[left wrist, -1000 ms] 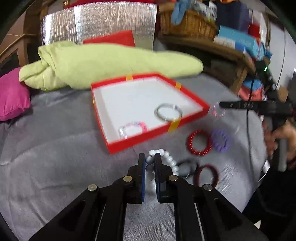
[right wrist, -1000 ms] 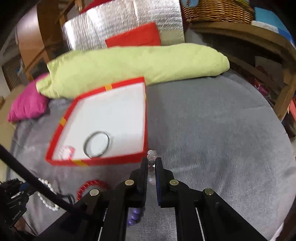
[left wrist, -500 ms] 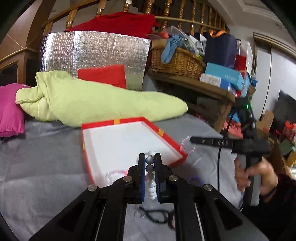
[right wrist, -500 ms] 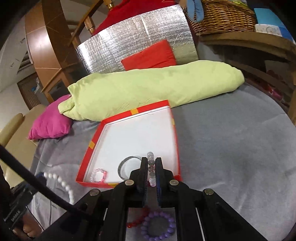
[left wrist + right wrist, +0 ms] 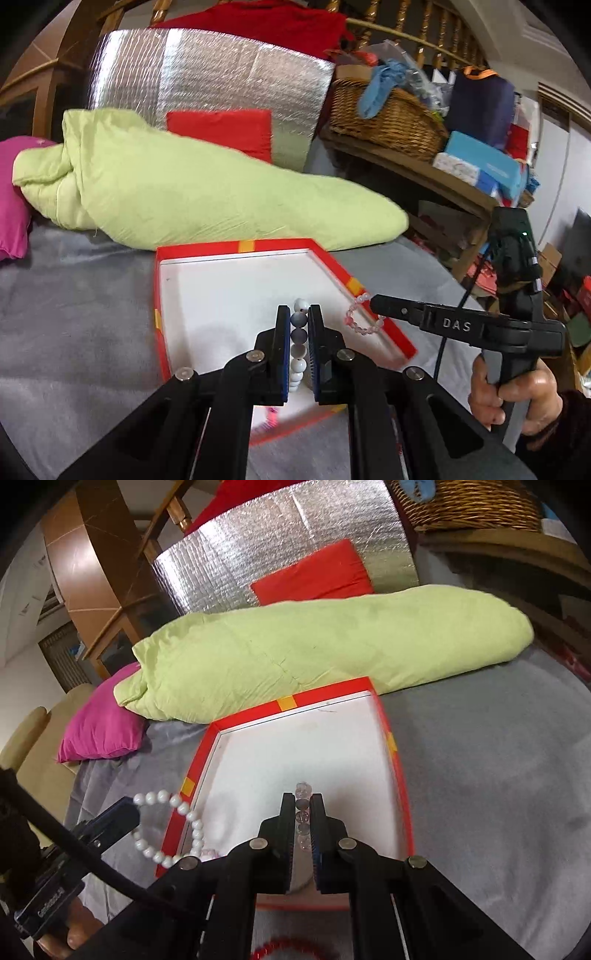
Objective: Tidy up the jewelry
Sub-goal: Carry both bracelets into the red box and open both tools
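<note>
Over the red tray point(image 5: 334, 262), gripper arms hide the floor.

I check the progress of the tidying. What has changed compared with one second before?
The left gripper has lifted the white bead bracelet off the grey cloth and carried it to the red box. The right gripper has brought the clear pink bracelet from beside the box to over it. Both stay shut on their bracelets; nothing has been released.
</note>
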A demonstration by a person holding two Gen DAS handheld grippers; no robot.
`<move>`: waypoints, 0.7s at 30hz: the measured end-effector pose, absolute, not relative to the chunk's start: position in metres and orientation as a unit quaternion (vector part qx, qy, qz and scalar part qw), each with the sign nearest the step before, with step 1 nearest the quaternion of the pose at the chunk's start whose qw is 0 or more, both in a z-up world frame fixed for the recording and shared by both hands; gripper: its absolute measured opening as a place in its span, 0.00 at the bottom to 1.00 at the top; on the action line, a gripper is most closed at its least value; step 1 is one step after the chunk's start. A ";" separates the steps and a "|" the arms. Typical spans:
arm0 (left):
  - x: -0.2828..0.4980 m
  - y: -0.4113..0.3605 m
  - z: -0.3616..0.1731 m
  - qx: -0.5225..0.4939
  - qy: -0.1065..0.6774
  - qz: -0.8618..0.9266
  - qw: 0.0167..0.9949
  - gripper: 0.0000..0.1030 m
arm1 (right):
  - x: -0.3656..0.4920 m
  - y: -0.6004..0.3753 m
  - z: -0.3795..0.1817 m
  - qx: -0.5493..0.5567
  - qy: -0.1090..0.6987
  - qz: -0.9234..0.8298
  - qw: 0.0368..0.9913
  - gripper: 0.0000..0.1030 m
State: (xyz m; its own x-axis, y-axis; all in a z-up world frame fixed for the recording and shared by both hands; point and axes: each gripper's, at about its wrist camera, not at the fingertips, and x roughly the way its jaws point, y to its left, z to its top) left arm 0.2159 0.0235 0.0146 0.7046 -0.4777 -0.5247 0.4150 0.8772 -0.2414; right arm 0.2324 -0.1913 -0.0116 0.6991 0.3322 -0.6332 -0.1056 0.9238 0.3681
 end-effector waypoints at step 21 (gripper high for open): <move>0.259 0.026 -0.015 -0.012 0.345 -0.182 0.921 0.10 | 0.288 -0.157 -0.038 0.160 0.404 0.123 0.892 0.12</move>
State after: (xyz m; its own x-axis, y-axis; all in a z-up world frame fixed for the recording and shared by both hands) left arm 0.2594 0.0258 -0.0150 0.6958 -0.3442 -0.6303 0.3272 0.9332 -0.1485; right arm 0.2878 -0.1575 -0.0381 0.6429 0.3489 -0.6819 -0.0901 0.9185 0.3850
